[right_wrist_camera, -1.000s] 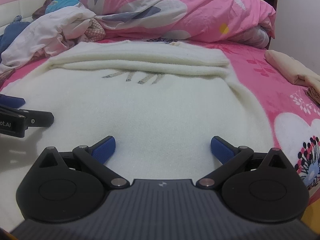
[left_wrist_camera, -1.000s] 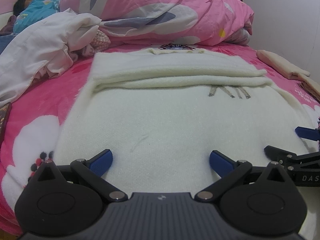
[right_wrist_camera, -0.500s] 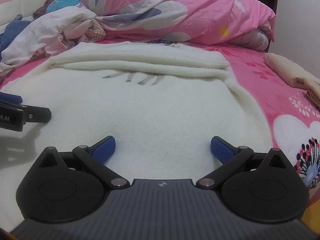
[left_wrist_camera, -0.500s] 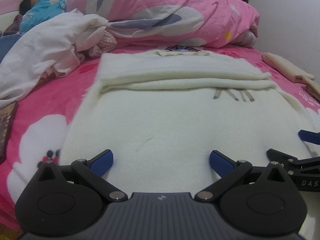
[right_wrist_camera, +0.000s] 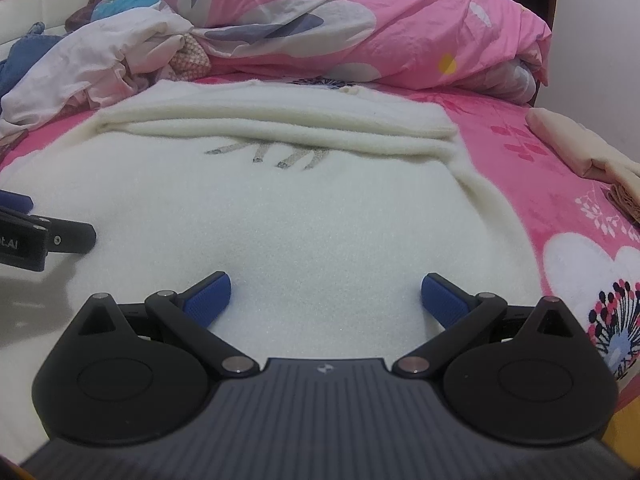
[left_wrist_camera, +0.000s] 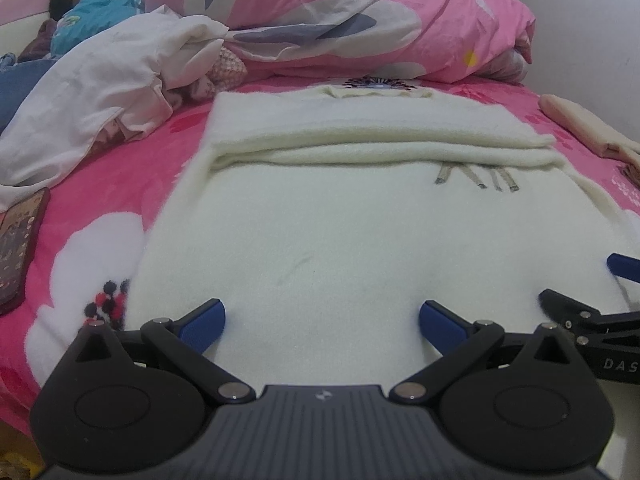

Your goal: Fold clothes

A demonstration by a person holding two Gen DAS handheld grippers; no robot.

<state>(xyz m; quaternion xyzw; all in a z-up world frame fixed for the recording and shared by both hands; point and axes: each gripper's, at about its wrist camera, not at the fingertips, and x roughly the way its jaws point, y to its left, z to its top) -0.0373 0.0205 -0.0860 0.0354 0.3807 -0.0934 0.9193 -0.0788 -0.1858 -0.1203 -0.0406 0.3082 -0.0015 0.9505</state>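
Note:
A cream fleece garment [left_wrist_camera: 340, 220] [right_wrist_camera: 320, 208] lies flat on the pink bed, its sleeves folded across the far part in a thick band [left_wrist_camera: 380, 136]. Grey stitched lines [right_wrist_camera: 280, 156] show just below that band. My left gripper [left_wrist_camera: 322, 322] is open over the garment's near left part, blue pads wide apart, nothing between them. My right gripper [right_wrist_camera: 326, 300] is open too, low over the near right part. Each gripper shows at the edge of the other's view: the right gripper [left_wrist_camera: 592, 312] and the left gripper [right_wrist_camera: 36, 240].
A bunched pink duvet [left_wrist_camera: 360, 20] and a heap of white clothes [left_wrist_camera: 100, 92] lie at the back. A person in blue [left_wrist_camera: 92, 8] lies at the far left. Folded beige clothes [right_wrist_camera: 576, 148] sit at right. A dark phone-like slab [left_wrist_camera: 18, 248] rests at left.
Both grippers have drifted a little to the left and slightly back over the garment; both stay open. The garment has not moved.

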